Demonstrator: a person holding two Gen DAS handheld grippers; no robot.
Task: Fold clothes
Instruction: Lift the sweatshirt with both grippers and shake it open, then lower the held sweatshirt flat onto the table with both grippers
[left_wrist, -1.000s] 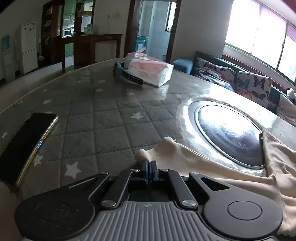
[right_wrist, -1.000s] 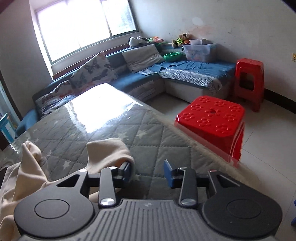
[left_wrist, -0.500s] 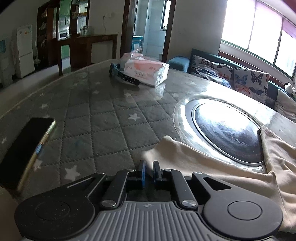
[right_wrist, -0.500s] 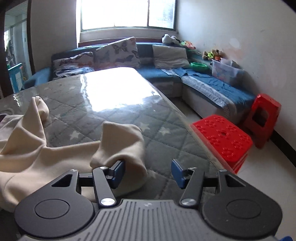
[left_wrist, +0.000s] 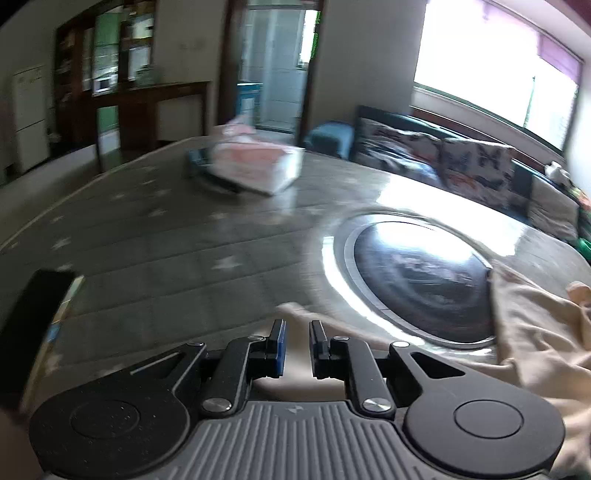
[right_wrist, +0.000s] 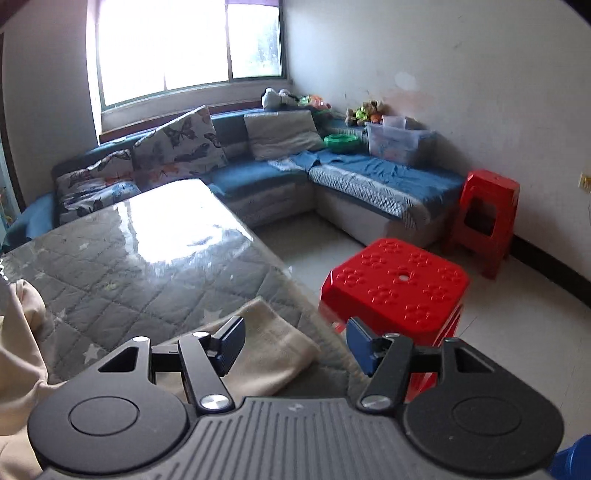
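Observation:
A cream garment (left_wrist: 535, 325) lies on the grey star-quilted table (left_wrist: 155, 258), partly over its round glass inset (left_wrist: 417, 273). My left gripper (left_wrist: 297, 345) is slightly open, its jaws a small gap apart, just above one cream sleeve end (left_wrist: 295, 312). The view is blurred by motion. In the right wrist view the garment's other sleeve end (right_wrist: 273, 350) lies flat near the table's right edge. My right gripper (right_wrist: 295, 345) is wide open and empty above it. More bunched cream cloth (right_wrist: 22, 332) lies at the left.
A black phone (left_wrist: 33, 325) lies at the table's left edge. A pink tissue box (left_wrist: 258, 166) stands at the far side. Two red stools (right_wrist: 395, 291) stand on the floor right of the table. A blue corner sofa (right_wrist: 332, 177) runs along the walls.
My left gripper went from shut on the sleeve end to slightly open, letting it go, and is moving. My right gripper stayed open and swung right; the sleeve under it now lies flat.

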